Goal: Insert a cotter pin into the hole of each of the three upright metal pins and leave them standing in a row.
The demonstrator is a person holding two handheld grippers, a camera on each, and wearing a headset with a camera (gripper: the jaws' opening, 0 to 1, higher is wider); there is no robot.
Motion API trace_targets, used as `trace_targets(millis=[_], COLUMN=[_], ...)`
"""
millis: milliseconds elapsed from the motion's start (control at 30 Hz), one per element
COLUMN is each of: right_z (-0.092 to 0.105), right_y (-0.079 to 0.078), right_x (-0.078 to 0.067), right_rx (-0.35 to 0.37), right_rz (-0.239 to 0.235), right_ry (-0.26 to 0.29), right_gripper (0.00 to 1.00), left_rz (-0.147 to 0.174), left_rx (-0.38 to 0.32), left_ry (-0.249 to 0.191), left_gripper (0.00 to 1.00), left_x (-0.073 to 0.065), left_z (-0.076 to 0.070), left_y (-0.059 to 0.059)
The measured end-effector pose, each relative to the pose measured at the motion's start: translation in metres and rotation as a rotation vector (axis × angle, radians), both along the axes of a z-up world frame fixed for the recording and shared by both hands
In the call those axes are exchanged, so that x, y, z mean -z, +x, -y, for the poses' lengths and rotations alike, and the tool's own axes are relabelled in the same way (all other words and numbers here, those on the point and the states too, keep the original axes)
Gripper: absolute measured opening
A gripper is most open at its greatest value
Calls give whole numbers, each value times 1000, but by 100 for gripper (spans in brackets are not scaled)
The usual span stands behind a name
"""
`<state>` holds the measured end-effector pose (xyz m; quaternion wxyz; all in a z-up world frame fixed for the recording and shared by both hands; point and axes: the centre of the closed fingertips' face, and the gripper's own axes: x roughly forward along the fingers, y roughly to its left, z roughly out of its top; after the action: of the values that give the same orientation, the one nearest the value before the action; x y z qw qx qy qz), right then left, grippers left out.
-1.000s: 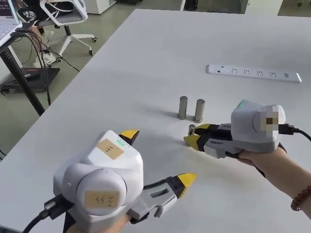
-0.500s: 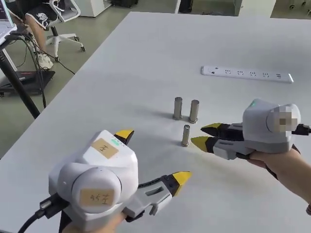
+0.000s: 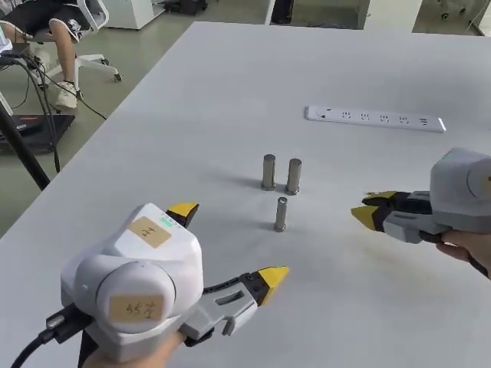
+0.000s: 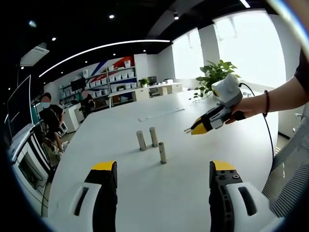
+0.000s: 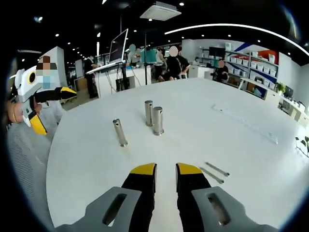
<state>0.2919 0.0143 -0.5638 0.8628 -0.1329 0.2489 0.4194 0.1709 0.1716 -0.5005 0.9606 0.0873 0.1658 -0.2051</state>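
now three metal pins (image 3: 294,176) stand upright on the white table (image 3: 230,92): two side by side, the third alone just in front. the left gripper (image 3: 229,241) hovers nearby, jaws spread wide and empty. the right gripper (image 3: 372,205) is off to the right, jaws a narrow gap apart, holding nothing. two cotter pins (image 5: 215,171) lie flat before it.

The cross-holes in the three upright grey metal cylinder pins (image 3: 281,214) are too small to make out. Right of these pins, the white, yellow-tipped right gripper (image 3: 364,204) runs off the head view's edge. Nearer than the pins, the matching left gripper (image 3: 230,240) is cropped at the bottom. Two thin silver rods (image 5: 217,169) lying right of the pins are too small to identify.
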Motion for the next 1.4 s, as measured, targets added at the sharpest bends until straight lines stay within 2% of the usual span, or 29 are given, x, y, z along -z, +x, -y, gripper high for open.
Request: trace_targets(millis=[300, 400, 533, 600, 967, 1067, 1267, 1367, 1400], right_z=[24, 33, 42, 47, 51, 53, 54, 53, 53], right_y=[12, 18, 23, 24, 32, 33, 40, 38, 39], right_x=[5, 7, 11, 16, 27, 34, 39, 42, 43], right_rx=[21, 16, 5, -19, -103, -126, -161, -192, -197], right_rz=[-9, -8, -23, -35, -47, -73, -98, -140, -137], right_ry=[-77, -137, -190, -245, -368, -408, -438, -460, -469], right_gripper=[11, 10, 11, 11, 10, 9, 7, 8, 8], left_rz=[0, 0, 0, 0, -3, -4, -7, -12, -14], left_rx=[-6, -6, -10, -10, -10, -11, -16, -16, -17], left_ry=[1, 2, 0, 1, 1, -1, -2, 1, 3], left_gripper=[77, 77, 77, 77, 76, 76, 75, 75, 75], left_x=[0, 0, 0, 0, 0, 0, 1, 2, 2], left_z=[0, 1, 1, 1, 1, 1, -1, -2, -2], left_y=[2, 2, 2, 2, 2, 2, 2, 2, 2])
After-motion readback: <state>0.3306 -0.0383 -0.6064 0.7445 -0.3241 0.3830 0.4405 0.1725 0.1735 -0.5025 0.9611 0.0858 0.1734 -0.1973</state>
